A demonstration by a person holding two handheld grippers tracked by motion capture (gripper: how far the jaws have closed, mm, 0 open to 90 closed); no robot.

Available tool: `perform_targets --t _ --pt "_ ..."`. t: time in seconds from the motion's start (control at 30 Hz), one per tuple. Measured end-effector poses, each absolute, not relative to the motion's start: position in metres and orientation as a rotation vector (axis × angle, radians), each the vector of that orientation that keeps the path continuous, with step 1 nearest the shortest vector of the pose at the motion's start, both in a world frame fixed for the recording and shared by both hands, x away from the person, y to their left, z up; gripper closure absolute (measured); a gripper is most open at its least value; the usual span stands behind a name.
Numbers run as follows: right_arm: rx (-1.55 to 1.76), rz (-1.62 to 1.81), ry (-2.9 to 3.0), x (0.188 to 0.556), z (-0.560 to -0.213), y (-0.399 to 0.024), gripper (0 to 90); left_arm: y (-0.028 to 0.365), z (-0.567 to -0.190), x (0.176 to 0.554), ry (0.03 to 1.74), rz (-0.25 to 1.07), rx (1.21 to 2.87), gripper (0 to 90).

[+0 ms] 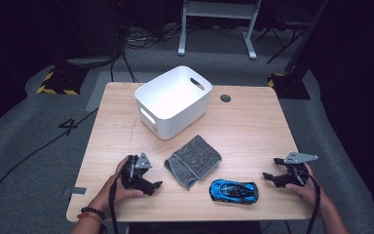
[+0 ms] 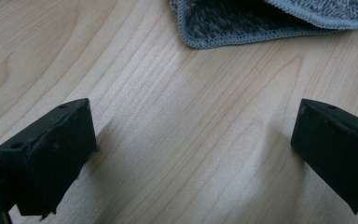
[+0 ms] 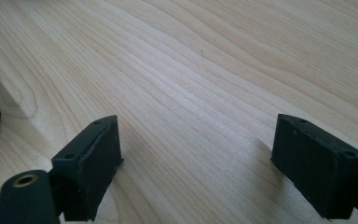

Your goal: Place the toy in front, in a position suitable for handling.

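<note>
Two grippers are held agape, empty; car may be rolled away if nudged off-centre.

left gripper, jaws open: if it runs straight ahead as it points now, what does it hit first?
Most likely the folded grey cloth. The left gripper is open over bare table, and the cloth's stitched edge lies just ahead, slightly off to one side. Depth is hard to judge.
</note>
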State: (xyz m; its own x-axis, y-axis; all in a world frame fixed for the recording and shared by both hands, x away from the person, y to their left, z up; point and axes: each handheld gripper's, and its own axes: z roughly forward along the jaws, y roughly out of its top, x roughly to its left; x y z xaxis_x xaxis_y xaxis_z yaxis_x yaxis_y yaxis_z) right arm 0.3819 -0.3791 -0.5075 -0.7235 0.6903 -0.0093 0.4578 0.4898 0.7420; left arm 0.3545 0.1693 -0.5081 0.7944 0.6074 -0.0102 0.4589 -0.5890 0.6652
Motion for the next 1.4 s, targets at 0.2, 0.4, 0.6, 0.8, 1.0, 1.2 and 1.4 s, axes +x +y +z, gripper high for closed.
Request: perform_targets --t 0.2,0.4,0.6,0.8,1.0,1.2,1.4 --pt "0.958 1.078 2.440 0.382 -0.507 -0.379 15.4 0.169 -0.508 0.354 0.786 0.286 2.303 0.2" --pt "0.827 1.112 2.524 0.377 -0.507 -0.379 15.3 0.169 -0.508 0.354 0.792 0.289 2.303 0.2" --pt "0.633 1.130 2.648 0.361 -0.506 -0.372 15.3 0.169 -0.508 0.354 0.792 0.292 2.304 0.3" --pt "0.444 1.150 2.743 0.344 -0.505 -0.360 14.9 0.169 -0.508 0.354 0.793 0.292 2.304 0.2" --pt "0.360 1.156 2.775 0.330 -0.505 -0.344 14.1 0.169 -0.508 0.353 0.801 0.292 2.301 0.3" --pt "0.345 1.121 2.799 0.326 -0.504 -0.319 9.0 0.169 -0.508 0.353 0.804 0.294 2.300 0.2" --pt "0.349 1.134 2.789 0.329 -0.506 -0.304 8.8 0.169 -0.508 0.353 0.805 0.294 2.300 0.3"
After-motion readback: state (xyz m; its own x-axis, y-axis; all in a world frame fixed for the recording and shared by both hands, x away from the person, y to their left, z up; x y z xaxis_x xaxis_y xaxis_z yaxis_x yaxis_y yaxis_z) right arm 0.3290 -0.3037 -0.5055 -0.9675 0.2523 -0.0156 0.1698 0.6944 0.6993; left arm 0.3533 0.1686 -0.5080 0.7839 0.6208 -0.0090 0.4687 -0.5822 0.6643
